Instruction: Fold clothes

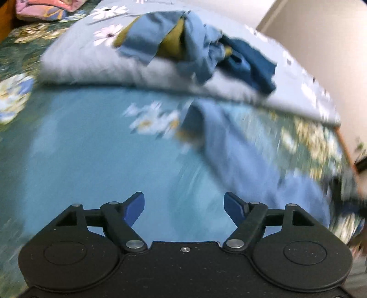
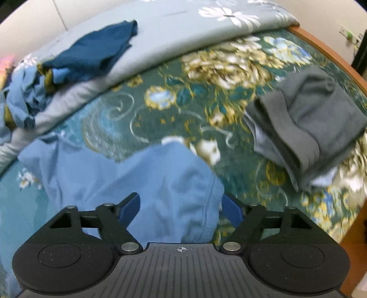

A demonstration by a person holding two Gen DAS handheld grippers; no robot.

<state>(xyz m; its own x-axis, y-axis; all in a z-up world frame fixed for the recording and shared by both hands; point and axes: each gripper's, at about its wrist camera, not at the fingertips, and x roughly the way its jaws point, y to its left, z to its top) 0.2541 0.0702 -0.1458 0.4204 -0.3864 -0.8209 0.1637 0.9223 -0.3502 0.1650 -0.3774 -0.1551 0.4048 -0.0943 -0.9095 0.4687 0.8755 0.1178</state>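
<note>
A light blue garment [image 2: 142,181] lies spread on the bed; it also shows in the left wrist view [image 1: 231,146], blurred. My right gripper [image 2: 181,206] is open, low over the garment's near edge, with cloth between its blue fingers [image 2: 130,206]. My left gripper [image 1: 184,206] is open and empty above a teal sheet [image 1: 96,146]. A heap of unfolded blue, dark blue and olive clothes [image 1: 190,48] lies on a folded grey floral quilt [image 1: 91,59]; the heap also shows in the right wrist view [image 2: 75,59].
A folded grey garment stack [image 2: 307,128] sits on the green floral bedspread [image 2: 183,110] at the right. The bed's wooden edge [image 2: 332,55] runs along the far right. A pink pillow [image 1: 45,9] lies at the far left. A wall [image 1: 321,45] stands behind.
</note>
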